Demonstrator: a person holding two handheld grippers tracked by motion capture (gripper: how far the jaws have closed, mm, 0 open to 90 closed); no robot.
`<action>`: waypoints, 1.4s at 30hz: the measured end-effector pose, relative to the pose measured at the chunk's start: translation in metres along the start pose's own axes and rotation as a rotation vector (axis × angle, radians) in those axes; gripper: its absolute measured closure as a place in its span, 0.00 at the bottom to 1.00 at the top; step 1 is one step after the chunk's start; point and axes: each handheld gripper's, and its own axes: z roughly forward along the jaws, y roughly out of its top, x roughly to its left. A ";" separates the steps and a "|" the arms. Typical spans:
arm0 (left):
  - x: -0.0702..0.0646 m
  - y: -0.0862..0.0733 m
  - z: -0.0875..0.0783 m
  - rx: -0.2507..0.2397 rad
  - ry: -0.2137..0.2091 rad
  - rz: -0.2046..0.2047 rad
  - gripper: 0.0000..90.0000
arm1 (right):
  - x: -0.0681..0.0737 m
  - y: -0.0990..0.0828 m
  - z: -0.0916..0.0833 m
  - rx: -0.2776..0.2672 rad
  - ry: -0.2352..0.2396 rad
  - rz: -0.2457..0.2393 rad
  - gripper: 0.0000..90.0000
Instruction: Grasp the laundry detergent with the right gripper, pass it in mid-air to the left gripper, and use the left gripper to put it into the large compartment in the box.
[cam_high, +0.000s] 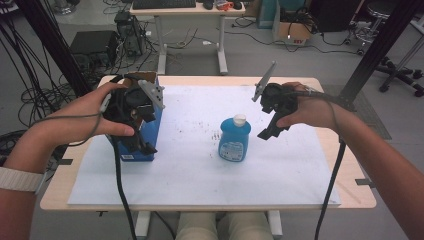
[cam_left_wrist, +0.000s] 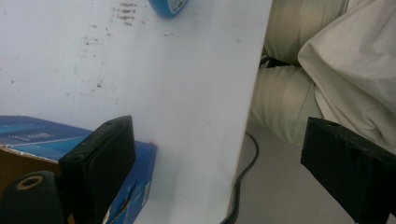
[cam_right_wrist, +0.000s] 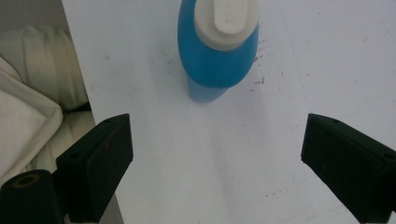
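White sheet (cam_high: 200, 175) covers the table. Blue box (cam_high: 147, 135) at its left edge, directly under the left gripper (cam_high: 142, 142); jaws spread wide, nothing between them. Blue bottle (cam_high: 234, 138) with white cap upright mid-sheet, ahead of the right gripper (cam_high: 270, 131), well clear of its wide-open, empty jaws.

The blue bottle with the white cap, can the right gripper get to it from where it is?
Probably yes. The right gripper hangs just beside the blue bottle, its jaws wide open and holding nothing. In the right gripper view only bare white sheet lies between the jaws and the bottle.
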 end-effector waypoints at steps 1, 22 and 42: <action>0.000 0.000 0.000 -0.002 0.000 -0.002 0.12 | 0.000 -0.001 0.000 -0.005 -0.002 0.005 0.09; 0.000 0.004 0.002 -0.016 0.010 -0.011 0.12 | 0.009 -0.021 0.014 -0.181 0.000 0.080 0.07; -0.003 0.001 0.006 -0.015 0.012 0.002 0.12 | 0.012 -0.036 0.041 -0.298 0.009 0.158 0.07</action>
